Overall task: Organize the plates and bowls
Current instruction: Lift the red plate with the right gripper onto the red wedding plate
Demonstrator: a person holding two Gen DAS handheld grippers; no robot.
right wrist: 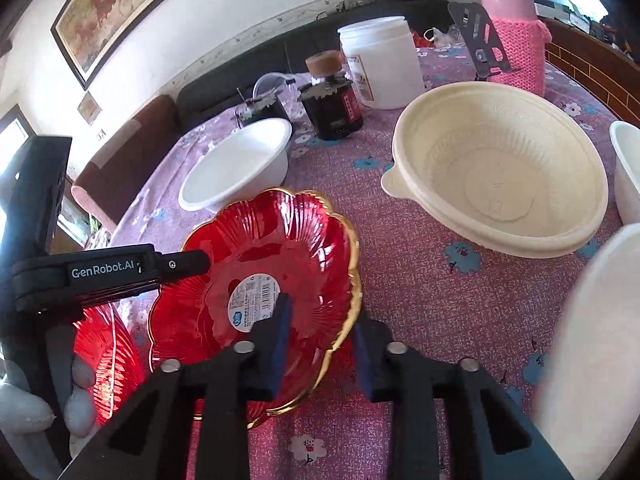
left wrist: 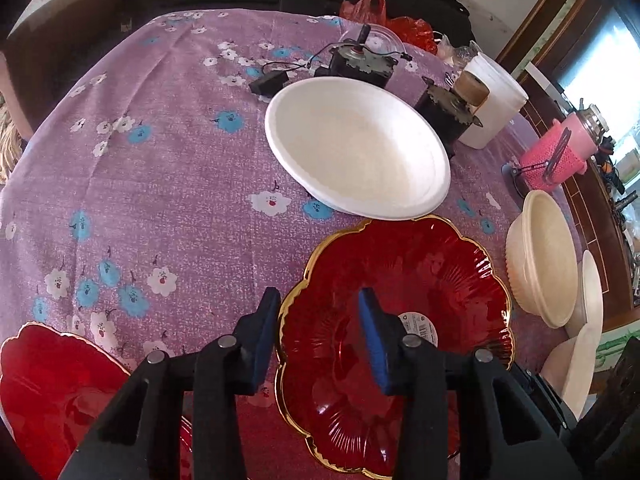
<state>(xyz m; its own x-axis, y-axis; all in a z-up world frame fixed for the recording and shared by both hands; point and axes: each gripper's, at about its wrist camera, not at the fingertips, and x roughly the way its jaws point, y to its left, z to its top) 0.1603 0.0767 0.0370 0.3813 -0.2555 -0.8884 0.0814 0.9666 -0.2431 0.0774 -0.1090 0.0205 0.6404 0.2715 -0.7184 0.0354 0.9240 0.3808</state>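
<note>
Red glass plate [right wrist: 264, 280] with scalloped gold rim sits mid-table on the purple flowered cloth [left wrist: 160, 184], tilted: the edge toward the right gripper is lifted, the bowl of it faces toward 10 o'clock in the right wrist view. Round, so no real long axis. White sticker on its centre.

Right gripper [right wrist: 320, 344] angled steeply down, jaws narrowed astride the plate's rim at its 5 o'clock edge, one pad inside the plate, one outside; it looks pinched, though pad contact is not fully clear.

Left gripper [left wrist: 320, 336] also pitched steeply down, at the same plate's opposite edge; jaws partly closed astride the rim, left finger outside over the cloth, right finger over the plate's inside. Gap visible, so cannot tell if it grips.

Second red plate [left wrist: 60, 392] at 7 o'clock in the left view. White foam bowl [left wrist: 356, 148] just beyond the plate at 12 o'clock, nearly touching. Cream bowl [right wrist: 500, 168] at 2 o'clock in the right view, apart. Behind these: white tub [right wrist: 380, 60], dark jar [right wrist: 332, 108], pink knitted flask [right wrist: 516, 40].
</note>
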